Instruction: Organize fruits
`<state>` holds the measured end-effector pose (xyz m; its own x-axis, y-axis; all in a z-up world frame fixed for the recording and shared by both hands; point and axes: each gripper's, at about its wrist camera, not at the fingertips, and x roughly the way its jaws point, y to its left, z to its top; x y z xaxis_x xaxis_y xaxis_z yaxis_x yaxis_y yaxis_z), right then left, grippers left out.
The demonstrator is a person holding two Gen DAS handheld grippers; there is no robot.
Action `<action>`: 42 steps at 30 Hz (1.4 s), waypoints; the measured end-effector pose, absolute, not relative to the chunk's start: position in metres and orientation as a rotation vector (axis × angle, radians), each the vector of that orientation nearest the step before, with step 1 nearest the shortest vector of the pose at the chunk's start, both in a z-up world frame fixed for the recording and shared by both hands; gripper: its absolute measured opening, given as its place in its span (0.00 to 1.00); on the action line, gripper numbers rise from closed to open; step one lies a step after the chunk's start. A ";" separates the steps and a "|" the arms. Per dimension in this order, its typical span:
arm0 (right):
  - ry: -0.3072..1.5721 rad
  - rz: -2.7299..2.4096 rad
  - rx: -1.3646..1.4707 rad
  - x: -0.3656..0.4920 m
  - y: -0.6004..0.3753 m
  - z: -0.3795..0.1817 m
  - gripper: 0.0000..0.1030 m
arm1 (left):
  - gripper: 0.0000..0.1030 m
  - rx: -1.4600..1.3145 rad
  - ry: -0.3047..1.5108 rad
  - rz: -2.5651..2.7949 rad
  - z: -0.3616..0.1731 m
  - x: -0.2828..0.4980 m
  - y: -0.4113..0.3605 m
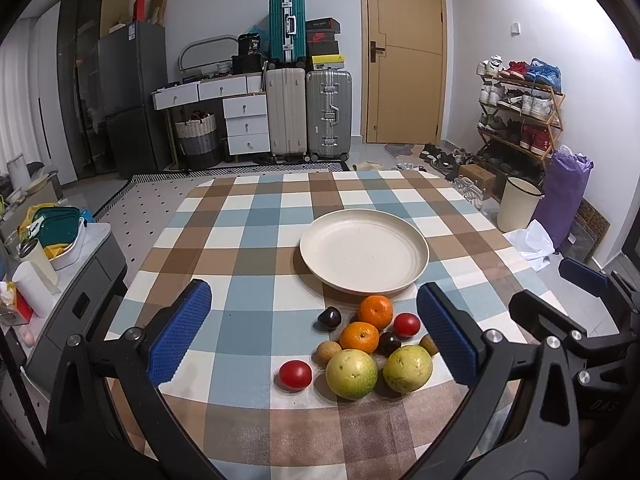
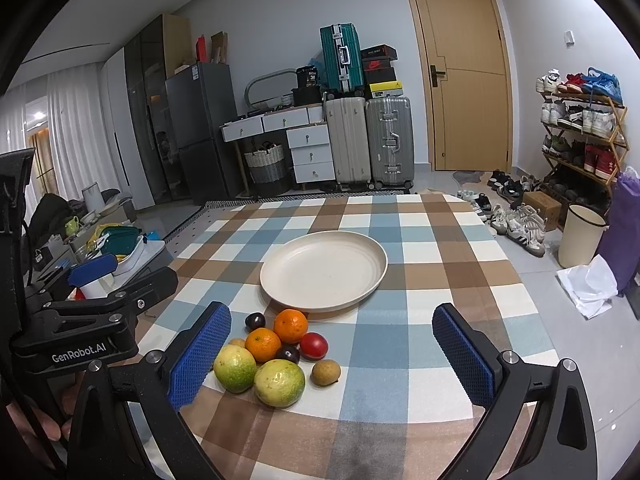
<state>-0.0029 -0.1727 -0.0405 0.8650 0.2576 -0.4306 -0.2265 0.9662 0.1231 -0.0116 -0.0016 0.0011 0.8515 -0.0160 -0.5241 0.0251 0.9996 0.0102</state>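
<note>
You have both grippers held above the near edge of the table (image 1: 248,216), which is covered by a blue, brown and white checked cloth. Your left gripper (image 1: 316,336) has its blue-padded fingers spread wide with nothing between them, and your right gripper (image 2: 332,356) is likewise wide apart and holding nothing.

The fruits sit in one tight cluster near the near edge, between the plate (image 1: 364,252) and you. Count them: two oranges (image 1: 375,311), one behind the other; two large yellow-green round fruits (image 1: 351,374) side by side at the front; two red tomato-like fruits, one (image 1: 295,375) at the cluster's left and one (image 1: 406,325) on its right; two dark plums (image 1: 329,317); and two small brown fruits (image 1: 326,352), one partly hidden behind your left gripper's right finger.

The cream plate lies toward the middle of the table, just behind the fruits, with nothing on it. The rear orange sits right at the plate's near rim.

Beyond the far edge stand three suitcases (image 1: 308,116), a wooden door (image 1: 404,52) and a shoe rack (image 1: 520,112).
</note>
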 end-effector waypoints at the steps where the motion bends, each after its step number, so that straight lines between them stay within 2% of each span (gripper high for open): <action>1: 0.460 0.254 0.069 -0.003 -0.173 -0.041 1.00 | 1.00 0.017 0.551 -0.021 0.001 -0.012 -0.001; 42: 0.463 0.267 0.075 -0.005 -0.174 -0.037 1.00 | 1.00 0.021 0.564 -0.003 -0.006 -0.014 0.004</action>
<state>-0.0050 -0.1739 -0.0367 0.8604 0.2715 -0.4313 -0.2377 0.9624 0.1315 -0.0145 0.0041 -0.0060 0.8451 0.0032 -0.5346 0.0086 0.9998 0.0195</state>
